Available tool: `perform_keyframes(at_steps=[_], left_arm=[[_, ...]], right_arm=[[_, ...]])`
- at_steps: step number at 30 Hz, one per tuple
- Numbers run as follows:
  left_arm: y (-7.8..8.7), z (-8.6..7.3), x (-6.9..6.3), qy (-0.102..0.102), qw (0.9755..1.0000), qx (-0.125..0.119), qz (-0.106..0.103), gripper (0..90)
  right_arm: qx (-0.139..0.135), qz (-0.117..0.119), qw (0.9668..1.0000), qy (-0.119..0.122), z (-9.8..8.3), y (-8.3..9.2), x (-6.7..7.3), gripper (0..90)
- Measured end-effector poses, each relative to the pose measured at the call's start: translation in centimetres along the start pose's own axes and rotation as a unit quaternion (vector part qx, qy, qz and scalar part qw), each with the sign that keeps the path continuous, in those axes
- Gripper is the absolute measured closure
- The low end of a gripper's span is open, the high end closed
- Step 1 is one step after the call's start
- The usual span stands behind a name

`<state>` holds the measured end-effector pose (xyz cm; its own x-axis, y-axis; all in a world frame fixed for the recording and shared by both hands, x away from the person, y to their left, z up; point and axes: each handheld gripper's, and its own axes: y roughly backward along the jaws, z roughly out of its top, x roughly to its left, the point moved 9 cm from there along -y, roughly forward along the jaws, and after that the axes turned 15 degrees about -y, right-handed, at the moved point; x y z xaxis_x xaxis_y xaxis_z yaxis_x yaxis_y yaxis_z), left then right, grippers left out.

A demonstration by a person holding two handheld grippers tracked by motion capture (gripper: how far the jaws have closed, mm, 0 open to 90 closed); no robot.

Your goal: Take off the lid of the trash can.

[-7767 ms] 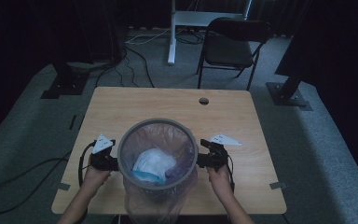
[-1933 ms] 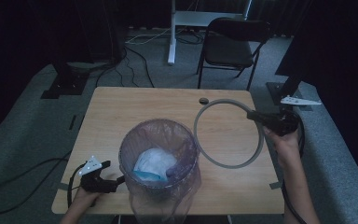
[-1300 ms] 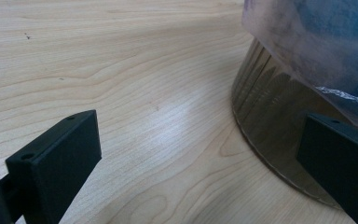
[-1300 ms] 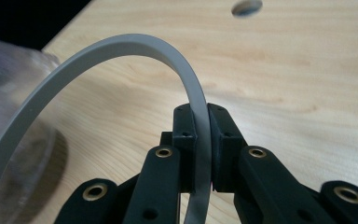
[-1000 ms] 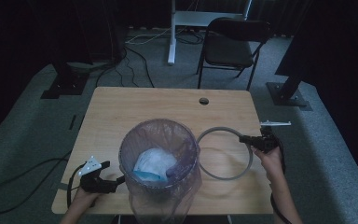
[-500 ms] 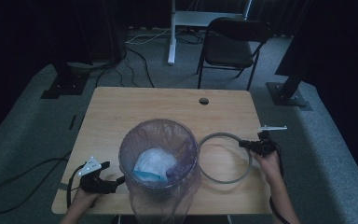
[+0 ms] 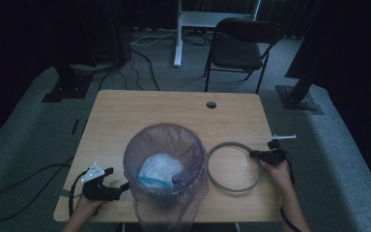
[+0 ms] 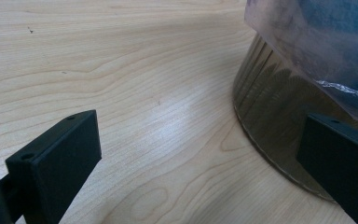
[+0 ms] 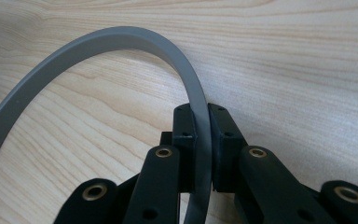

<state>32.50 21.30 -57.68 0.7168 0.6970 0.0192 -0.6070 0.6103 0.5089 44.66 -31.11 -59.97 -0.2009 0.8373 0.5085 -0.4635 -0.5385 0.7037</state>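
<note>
A round bin (image 7: pixel 166 193) lined with a clear purplish bag stands at the table's near middle, crumpled white and blue plastic inside it. To its right a grey ring (image 7: pixel 234 166) lies flat or nearly flat on the wood. My right gripper (image 7: pixel 260 154) is shut on the ring's right edge; in the right gripper view the two pads (image 9: pixel 185 135) clamp the grey band (image 9: pixel 121 39). My left gripper (image 7: pixel 121 186) rests low at the bin's left side, open; its jaws stand wide apart with the bin's wall (image 8: pixel 270 116) just before the right one.
The wooden table (image 7: pixel 140 116) has a cable hole (image 7: pixel 211 104) at its far middle. A black folding chair (image 7: pixel 244 48) and a desk leg stand behind it on grey carpet. A black cable loops on the floor at the left.
My right gripper has carried the grey ring down and toward the bin until it lies on the table. The left gripper and the bin have stayed put.
</note>
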Motion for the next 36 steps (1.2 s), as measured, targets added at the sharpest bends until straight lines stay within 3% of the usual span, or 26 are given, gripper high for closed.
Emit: perform_keyframes(at_steps=[3,11,14,21,24,26,28,29,32,36], left_arm=[[0.0,0.0,0.0,0.0,1.0,0.0,0.0,0.3],[0.1,0.0,0.0,0.0,1.0,-0.001,0.001,0.3],[0.2,0.0,0.0,-0.001,1.0,-0.003,0.0,0.3],[0.9,0.5,-0.2,-0.005,0.9999,-0.014,-0.005,0.3],[1.8,1.0,-0.3,0.007,0.9991,-0.038,-0.017,0.3],[2.3,1.4,-0.5,0.0,0.9984,-0.054,-0.016,0.3],[2.5,1.7,-0.8,-0.005,0.9985,-0.049,-0.021,0.3],[2.7,1.8,-1.3,-0.013,0.999,-0.033,-0.027,0.3],[3.2,2.4,-2.6,-0.014,0.9981,-0.03,-0.051,0.2],[4.7,3.9,-4.2,-0.008,0.9949,-0.059,-0.081,0.2]], right_arm=[[0.002,0.001,1.0,0.001,-0.1,0.0,0.0,81.5],[0.005,0.006,0.9999,0.007,-0.1,0.0,0.6,55.2],[-0.009,0.013,0.9997,0.019,0.3,0.5,1.7,39.4],[-0.028,0.044,0.9971,0.056,0.8,1.3,5.2,22.6],[-0.04,0.063,0.9943,0.076,1.0,1.9,7.3,19.3],[-0.048,0.068,0.9922,0.093,1.2,2.3,8.5,14.4],[-0.052,0.086,0.9892,0.106,1.4,2.7,10.0,13.8],[-0.053,0.094,0.988,0.11,1.4,2.9,10.6,13.4],[-0.063,0.13,0.9816,0.125,1.4,4.0,13.2,13.0],[-0.074,0.153,0.9719,0.162,1.1,5.3,16.5,17.9]])
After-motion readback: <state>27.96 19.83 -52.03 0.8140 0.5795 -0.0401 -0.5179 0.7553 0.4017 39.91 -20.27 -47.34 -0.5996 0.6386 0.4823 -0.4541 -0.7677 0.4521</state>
